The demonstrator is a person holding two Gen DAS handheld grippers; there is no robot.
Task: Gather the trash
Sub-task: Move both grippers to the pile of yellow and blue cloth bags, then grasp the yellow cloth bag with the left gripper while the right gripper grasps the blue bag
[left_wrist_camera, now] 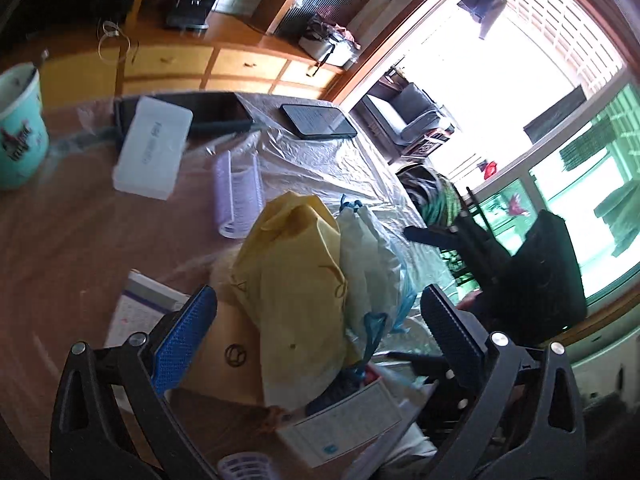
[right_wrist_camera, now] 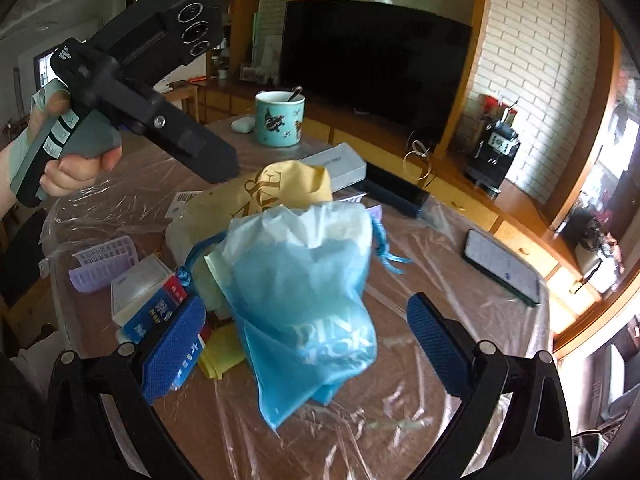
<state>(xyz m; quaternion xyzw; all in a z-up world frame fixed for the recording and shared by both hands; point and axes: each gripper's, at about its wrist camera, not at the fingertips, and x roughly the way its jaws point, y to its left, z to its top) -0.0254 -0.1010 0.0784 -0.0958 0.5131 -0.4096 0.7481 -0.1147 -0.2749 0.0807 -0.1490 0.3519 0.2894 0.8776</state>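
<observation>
A pile of trash lies mid-table: a yellow bag [left_wrist_camera: 296, 280] [right_wrist_camera: 280, 188], a pale blue drawstring bag [right_wrist_camera: 304, 300] [left_wrist_camera: 368, 252] and small cardboard boxes [right_wrist_camera: 148, 296] [left_wrist_camera: 344, 420]. My left gripper [left_wrist_camera: 320, 332] is open, its blue pads either side of the yellow bag, not closed on it. It shows as a black tool [right_wrist_camera: 152, 92] in the right wrist view, above the pile. My right gripper [right_wrist_camera: 308, 344] is open around the blue bag, empty.
The round table wears clear plastic sheet [right_wrist_camera: 420, 400]. On it: teal mug [right_wrist_camera: 280, 120] [left_wrist_camera: 20, 132], white case [left_wrist_camera: 152, 148], black phone [left_wrist_camera: 320, 120] [right_wrist_camera: 504, 268], purple rollers [left_wrist_camera: 240, 196] [right_wrist_camera: 104, 264]. A TV [right_wrist_camera: 372, 64] and cabinet stand behind. A black chair [left_wrist_camera: 536, 276] is beside.
</observation>
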